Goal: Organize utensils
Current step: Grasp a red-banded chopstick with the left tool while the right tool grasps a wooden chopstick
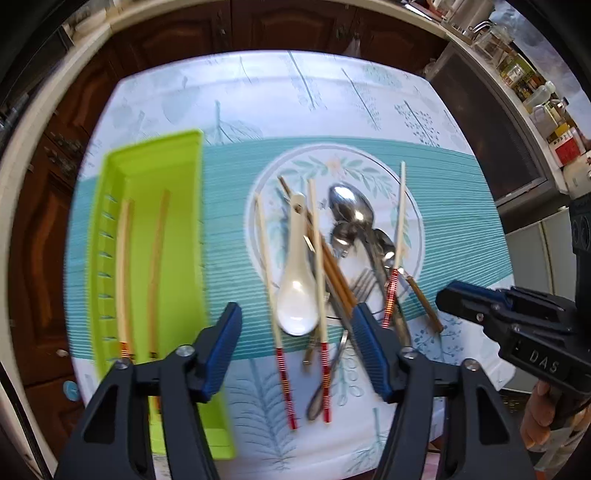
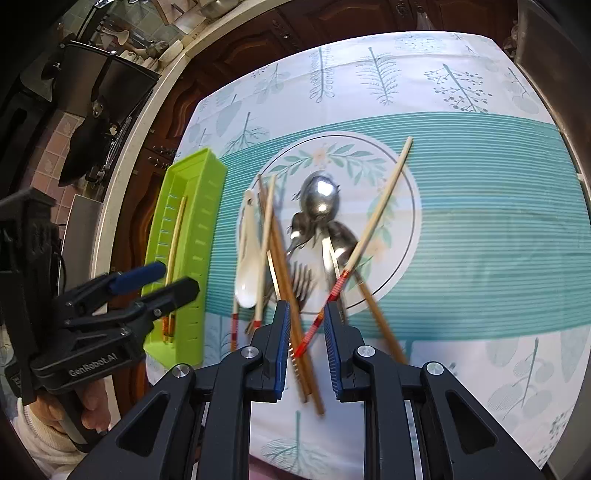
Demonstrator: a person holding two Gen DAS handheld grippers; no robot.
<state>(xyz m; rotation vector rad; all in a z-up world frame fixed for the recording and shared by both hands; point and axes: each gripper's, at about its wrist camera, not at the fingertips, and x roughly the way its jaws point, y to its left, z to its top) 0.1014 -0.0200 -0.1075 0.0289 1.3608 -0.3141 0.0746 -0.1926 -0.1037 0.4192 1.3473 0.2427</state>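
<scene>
The table (image 2: 480,258) with its leaf-print cloth runs right up to dark wooden cabinets (image 1: 258,26) along the far edge at 12 o'clock. To the right, bare teal-striped cloth stretches open from the plate (image 2: 402,184) toward 3 o'clock.

The green tray (image 1: 177,206) lies lengthwise at 9 o'clock of the plate, just beside it without touching. Inside it lie 2 chopsticks (image 1: 125,266) side by side, their banded ends toward the near edge.

The plate holds a loose pile: a white ceramic spoon (image 1: 297,288) bowl-end nearest, a large steel spoon (image 1: 349,206) at the centre with more steel spoons beneath, a fork (image 1: 362,284), brown chopsticks (image 1: 332,273), and pale chopsticks with red-banded ends hanging past the near rim at 6 o'clock onto the cloth.

The left gripper (image 1: 297,325) hovers over the near side of the plate, its blue-padded jaws spread wide with nothing between them. The right gripper (image 2: 306,325) sits at 6 o'clock of the plate, jaws partly apart; the banded end of 1 slanted pale chopstick (image 2: 380,206) passes between the pads (image 2: 282,343), and I cannot tell whether either pad touches it.
</scene>
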